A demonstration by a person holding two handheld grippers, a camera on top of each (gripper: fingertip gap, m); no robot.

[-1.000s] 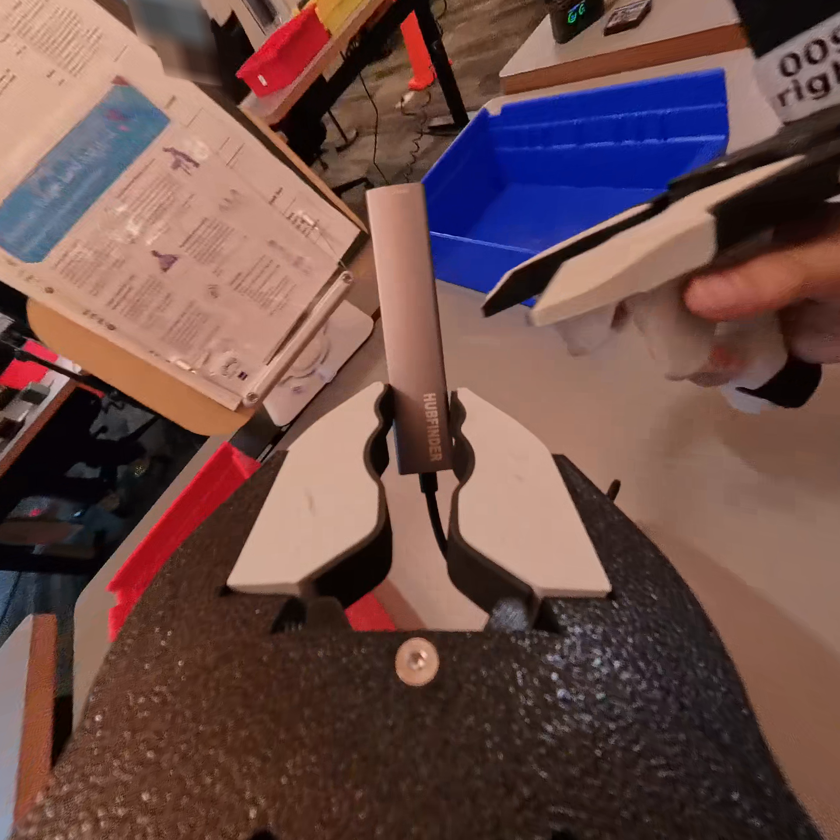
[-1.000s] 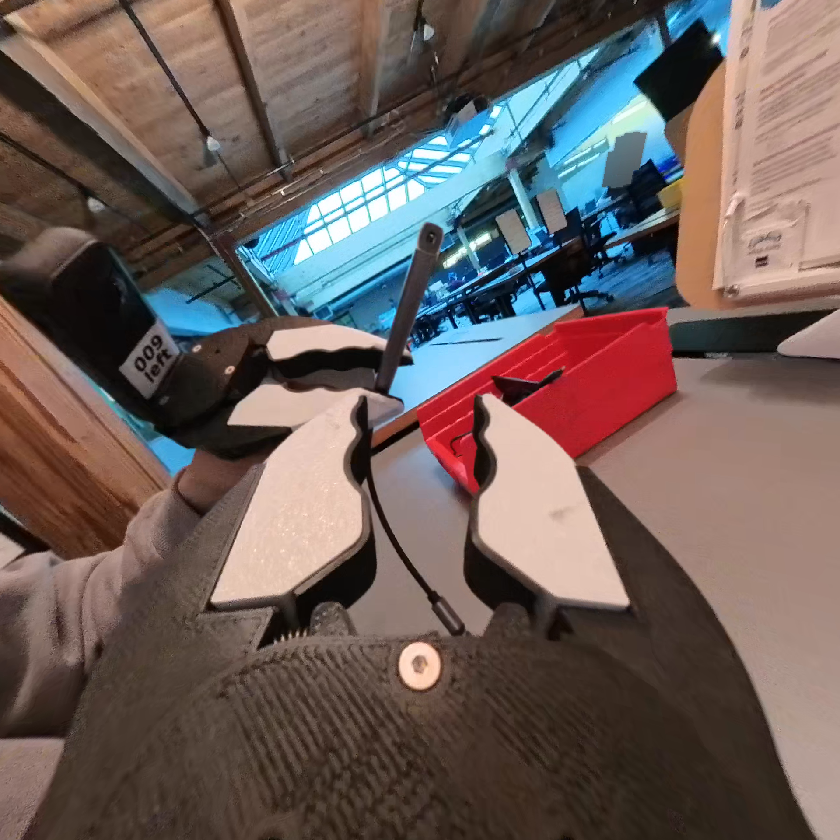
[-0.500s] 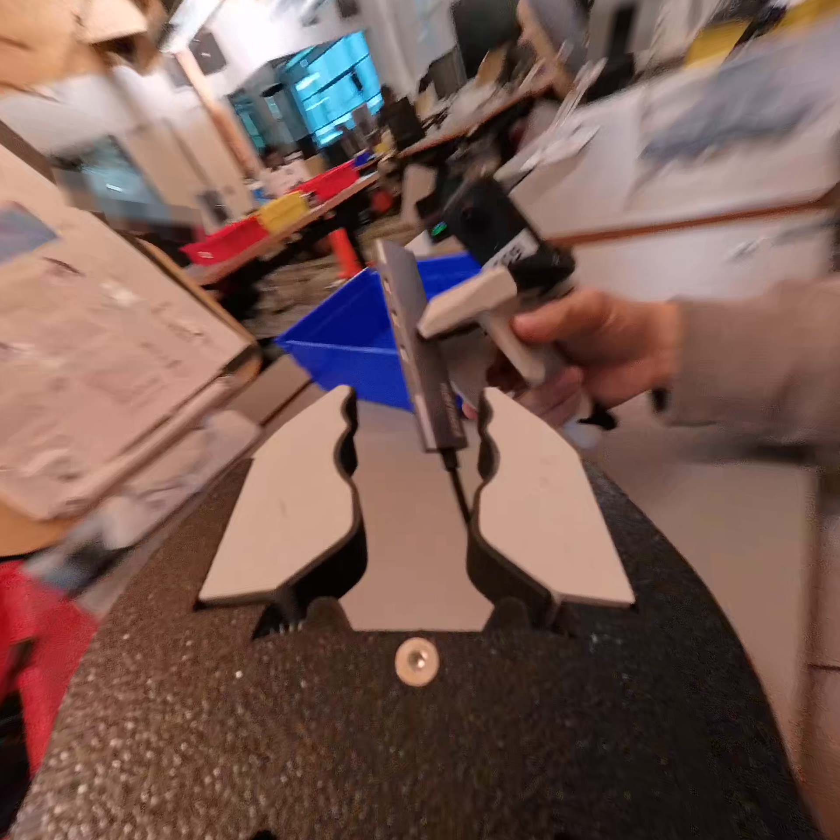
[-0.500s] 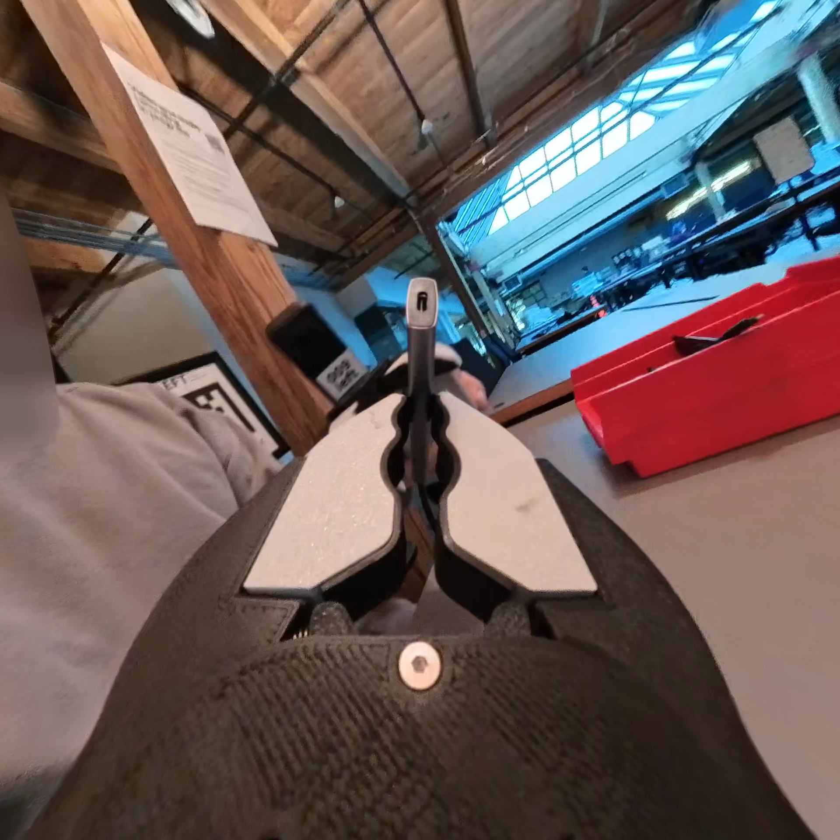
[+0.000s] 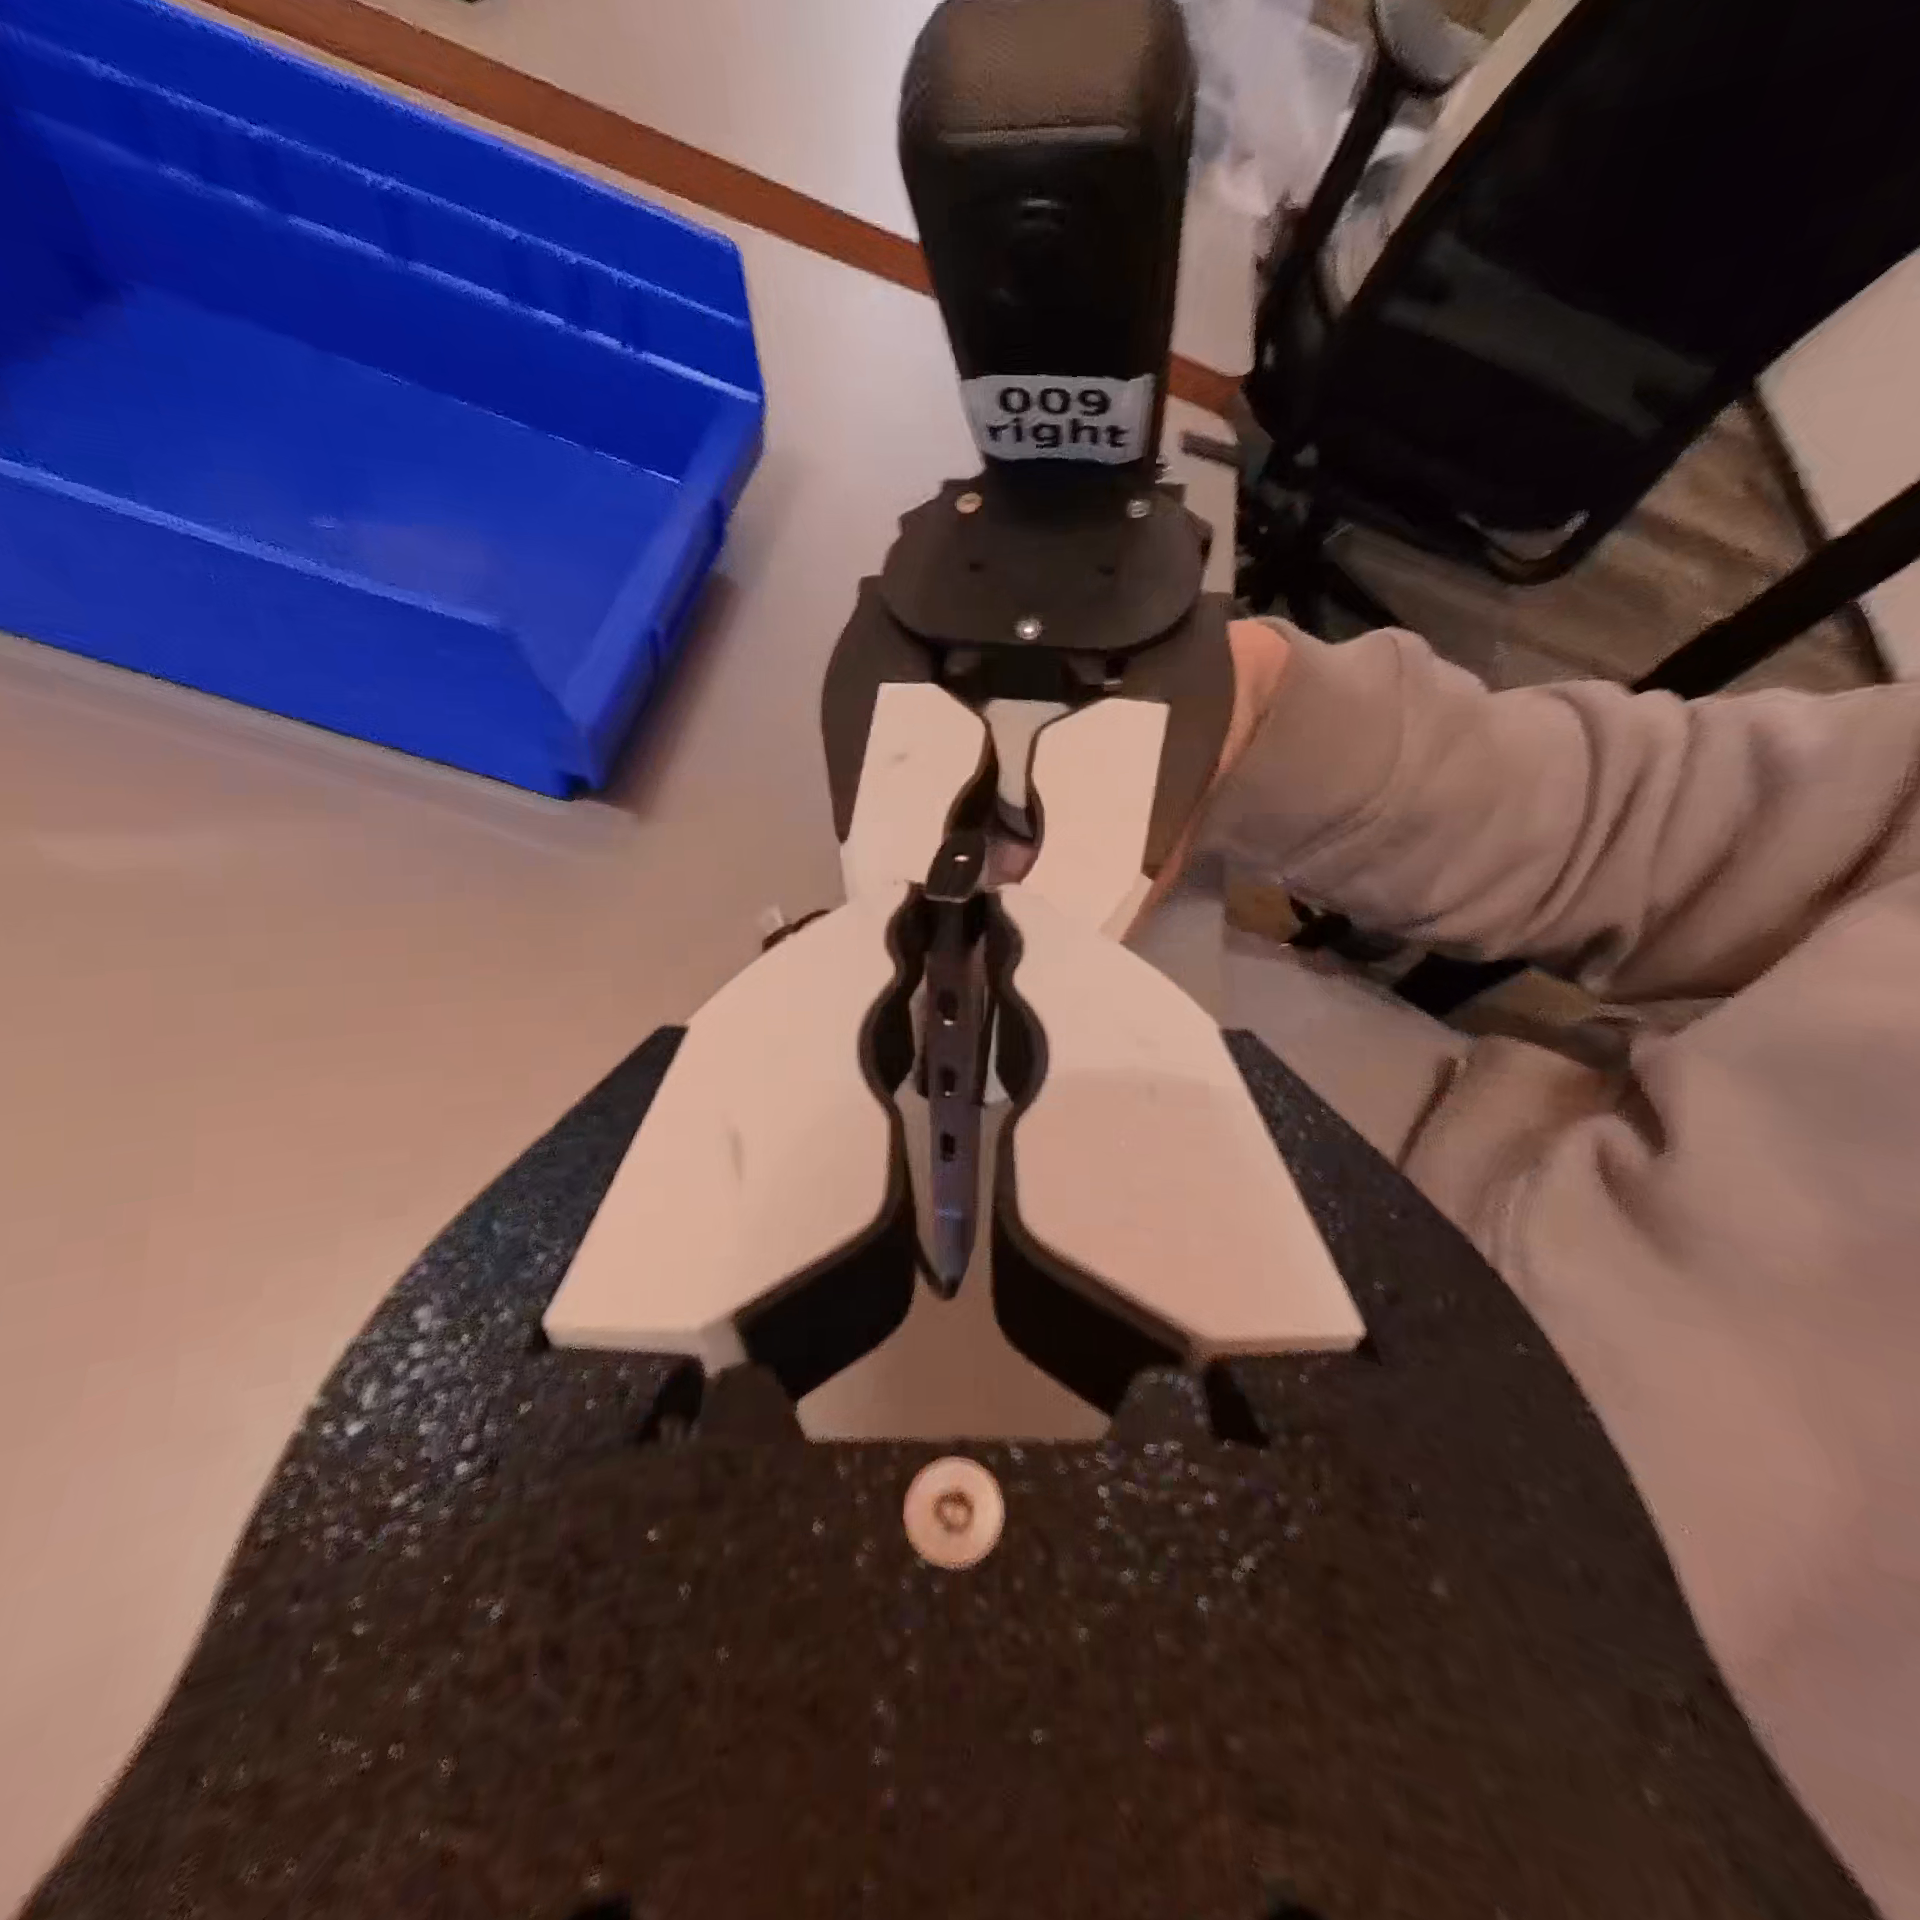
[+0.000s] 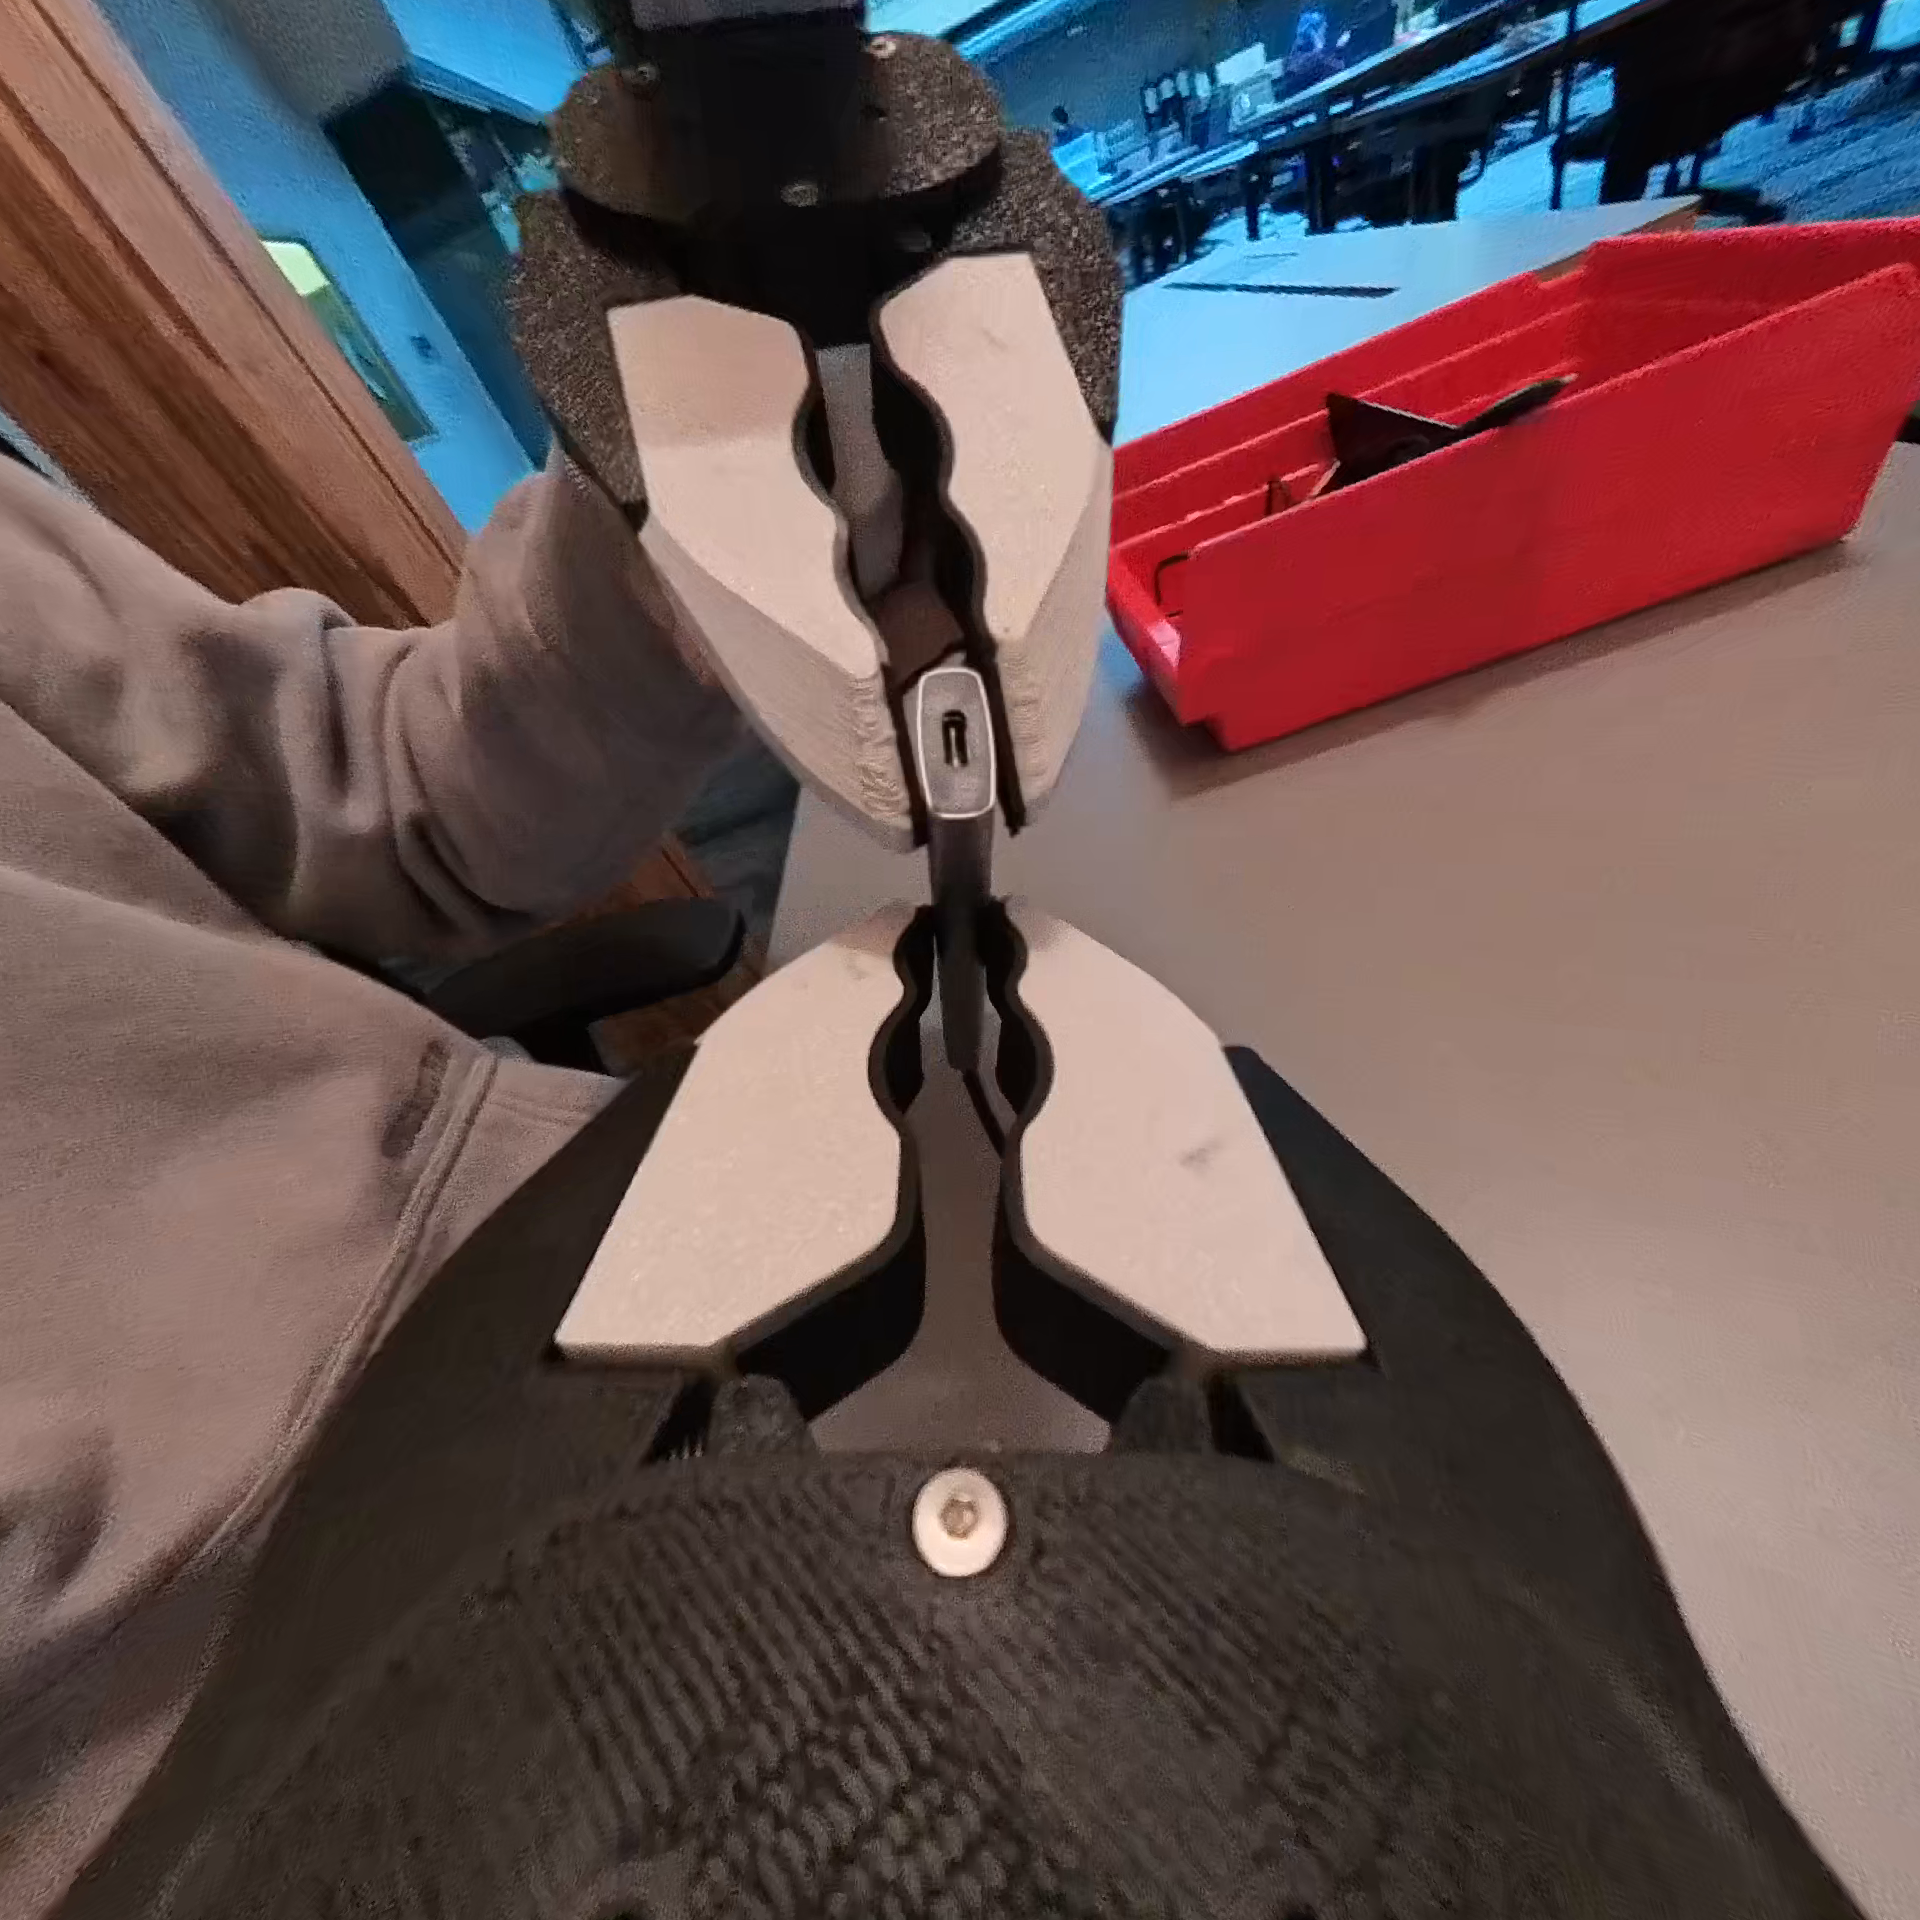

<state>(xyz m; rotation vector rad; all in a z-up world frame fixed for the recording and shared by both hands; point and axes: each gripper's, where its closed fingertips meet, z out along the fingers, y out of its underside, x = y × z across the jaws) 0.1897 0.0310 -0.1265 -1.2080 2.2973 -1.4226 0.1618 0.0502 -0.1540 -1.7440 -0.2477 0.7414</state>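
hub: slim grey USB hub [image 5: 951, 1081] now pinched at both ends, a second ago left-only
left gripper [image 5: 954, 997]: clamped on hub again
right gripper [image 6: 961, 987]: clenched on its cable end

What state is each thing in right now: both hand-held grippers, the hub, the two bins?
Left hand-held gripper: shut on the hub, tip to tip with the other.
Right hand-held gripper: shut on the hub's other end.
Hub: held off the table, clamped at both ends.
Blue bin: on the table, nothing visible inside.
Red bin: on the table, dark items inside.
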